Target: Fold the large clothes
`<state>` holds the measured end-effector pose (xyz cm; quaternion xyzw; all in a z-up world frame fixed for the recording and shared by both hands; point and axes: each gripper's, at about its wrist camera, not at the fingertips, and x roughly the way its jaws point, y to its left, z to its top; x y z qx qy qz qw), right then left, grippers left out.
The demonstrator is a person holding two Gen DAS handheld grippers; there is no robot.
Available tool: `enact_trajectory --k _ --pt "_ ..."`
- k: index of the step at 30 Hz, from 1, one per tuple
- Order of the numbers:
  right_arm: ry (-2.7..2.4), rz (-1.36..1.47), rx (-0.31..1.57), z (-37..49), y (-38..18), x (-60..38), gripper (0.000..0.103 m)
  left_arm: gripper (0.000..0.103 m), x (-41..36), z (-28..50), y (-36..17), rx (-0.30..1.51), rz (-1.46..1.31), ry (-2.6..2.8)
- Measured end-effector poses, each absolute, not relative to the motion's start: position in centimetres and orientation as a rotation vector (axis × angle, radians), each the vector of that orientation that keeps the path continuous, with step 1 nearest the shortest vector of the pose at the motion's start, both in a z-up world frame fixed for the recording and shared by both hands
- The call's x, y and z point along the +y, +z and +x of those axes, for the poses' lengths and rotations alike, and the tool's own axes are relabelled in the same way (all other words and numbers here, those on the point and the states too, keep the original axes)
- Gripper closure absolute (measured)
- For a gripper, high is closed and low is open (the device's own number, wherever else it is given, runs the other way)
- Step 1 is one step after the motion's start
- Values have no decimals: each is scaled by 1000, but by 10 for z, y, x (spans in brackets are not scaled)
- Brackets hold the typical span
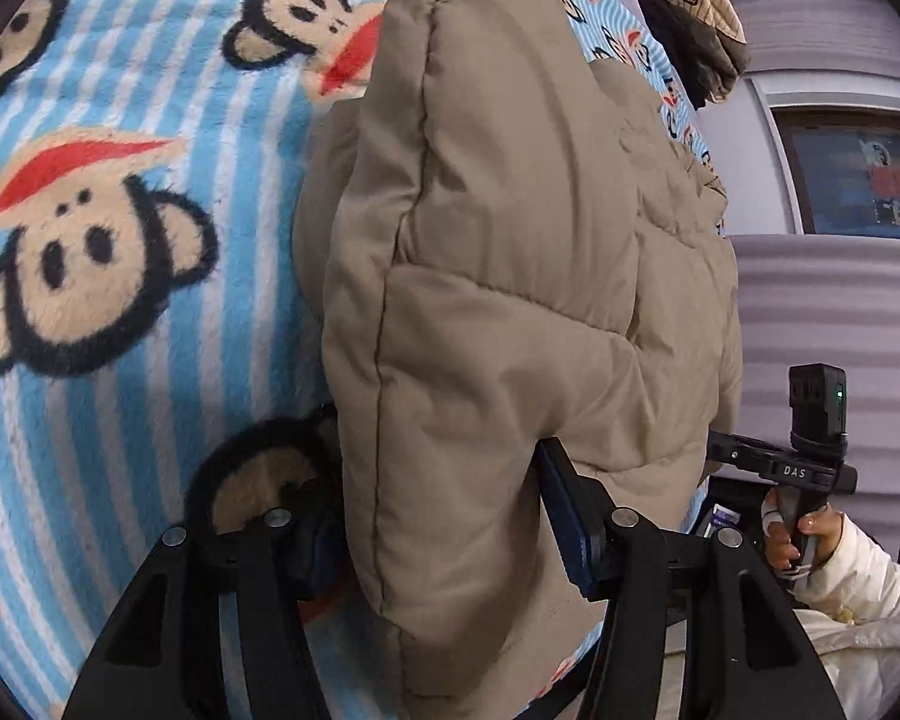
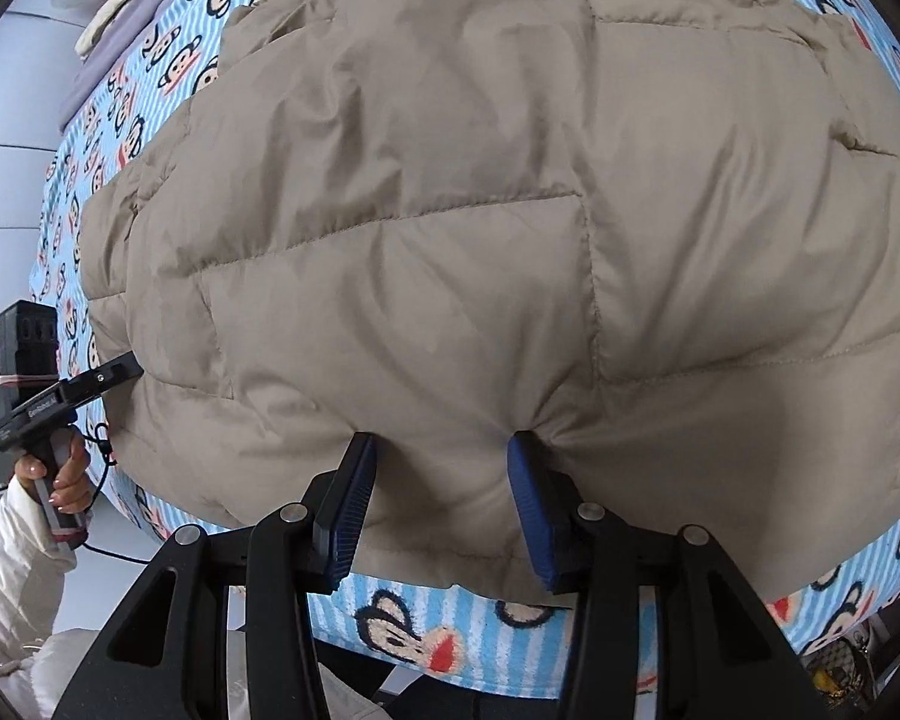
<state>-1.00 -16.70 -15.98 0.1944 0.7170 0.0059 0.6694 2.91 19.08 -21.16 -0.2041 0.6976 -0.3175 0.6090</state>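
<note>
A beige quilted puffer jacket (image 2: 480, 210) lies spread on a bed with a blue striped monkey-print blanket (image 2: 438, 630). My right gripper (image 2: 441, 498) is closed on the jacket's near hem, its blue pads (image 2: 348, 504) pinching puffy fabric between them. My left gripper (image 1: 444, 516) grips the jacket's side edge (image 1: 480, 300), the fabric bulging between its fingers; its left pad is mostly hidden. The right gripper shows in the left wrist view (image 1: 780, 468), the left gripper in the right wrist view (image 2: 90, 384).
A striped and dark cap (image 1: 696, 24) sits at the far bed edge. A grey wall and a framed picture (image 1: 858, 174) stand beyond. Folded light cloth (image 2: 126, 6) lies at the bed's far left corner.
</note>
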Motion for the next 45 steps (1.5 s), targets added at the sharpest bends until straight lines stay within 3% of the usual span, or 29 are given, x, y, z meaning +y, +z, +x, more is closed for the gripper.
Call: enact_trajectory --k 3,9,10,11,12,15,17,19,20,28,34,37,41,45 --pt "-1 463 1615 -10 -164 -171 53 24 178 36 -215 1602 -448 -777" --pt "-32 464 1615 -11 -165 -171 53 24 145 42 -216 1597 -350 -802" --pt "-38 464 1617 -11 -164 -170 53 29 144 42 -215 1594 -341 -804" --pt "-42 463 1617 -10 -161 -169 53 51 146 42 -214 1597 -355 -828" --pt "-37 465 1609 -9 -155 -166 53 65 148 43 -214 1609 -391 -853" --pt "-9 423 1538 0 -135 -148 53 77 151 41 -202 1597 -407 -870" --pt "-8 348 1459 5 -118 -141 53 78 153 40 -194 1596 -428 -868" --pt "-15 281 1383 12 -109 -138 70 79 155 39 -183 1601 -466 -861" --pt "-15 264 1366 17 -108 -138 90 81 155 38 -176 1601 -480 -859" --pt "36 365 1324 61 -153 -155 94 81 114 27 -85 1560 -434 -820" --pt "112 566 1332 84 -181 -176 94 81 31 9 -17 1516 -261 -768" --pt "152 630 1336 87 -189 -185 94 81 -12 -2 1 1507 -169 -733" --pt "213 729 1351 91 -200 -198 94 69 -69 -11 5 1499 -67 -670" --pt "254 852 1375 90 -192 -227 94 67 -104 -15 4 1503 -43 -628"
